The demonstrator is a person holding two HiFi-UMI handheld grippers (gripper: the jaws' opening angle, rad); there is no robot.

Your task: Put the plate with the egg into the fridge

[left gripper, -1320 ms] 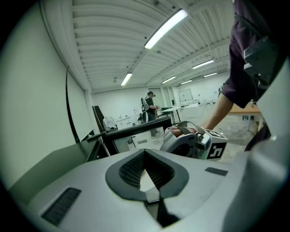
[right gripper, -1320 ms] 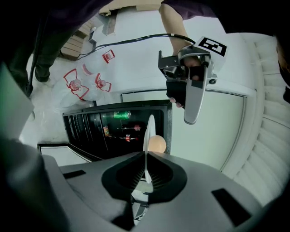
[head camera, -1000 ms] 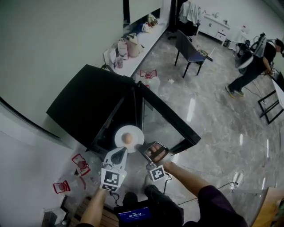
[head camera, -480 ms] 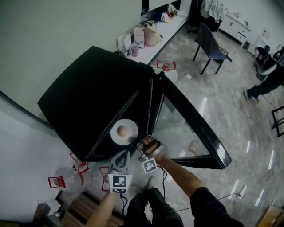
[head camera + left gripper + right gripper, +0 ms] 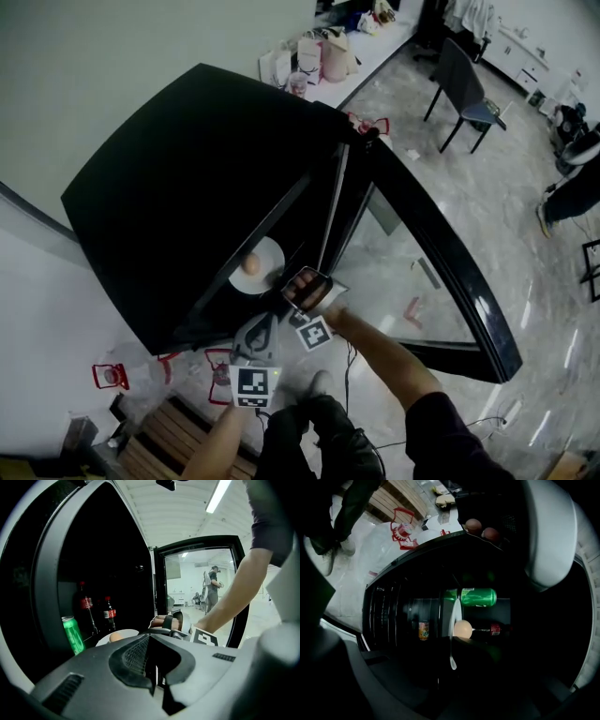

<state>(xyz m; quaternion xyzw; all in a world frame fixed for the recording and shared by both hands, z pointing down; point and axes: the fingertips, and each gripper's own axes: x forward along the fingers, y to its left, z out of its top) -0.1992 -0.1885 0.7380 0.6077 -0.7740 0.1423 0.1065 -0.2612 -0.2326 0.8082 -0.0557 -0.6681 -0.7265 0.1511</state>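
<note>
A white plate (image 5: 267, 266) carrying a brown egg (image 5: 250, 265) is at the mouth of the open black fridge (image 5: 187, 206). My right gripper (image 5: 284, 284) is shut on the plate's near rim. In the right gripper view the plate (image 5: 452, 620) shows edge-on with the egg (image 5: 462, 628) on it, the rim pinched between the dark jaws of the right gripper (image 5: 452, 656). My left gripper (image 5: 265, 321) hangs just below and behind the plate, its jaws together and empty. From the left gripper (image 5: 154, 667) I see the plate (image 5: 125, 633) and the egg (image 5: 115, 638) ahead.
Inside the fridge are a green can (image 5: 478, 597), an orange can (image 5: 423, 631) and cola bottles (image 5: 108, 613). The glass door (image 5: 422, 262) stands open to the right. Two eggs (image 5: 473, 525) sit in a dark tray. Red-framed objects (image 5: 105, 375) lie on the floor.
The plate with the egg has moved forward, from in front of the fridge to partly inside its opening. Both grippers came closer to the fridge, and the view swung down over it.
</note>
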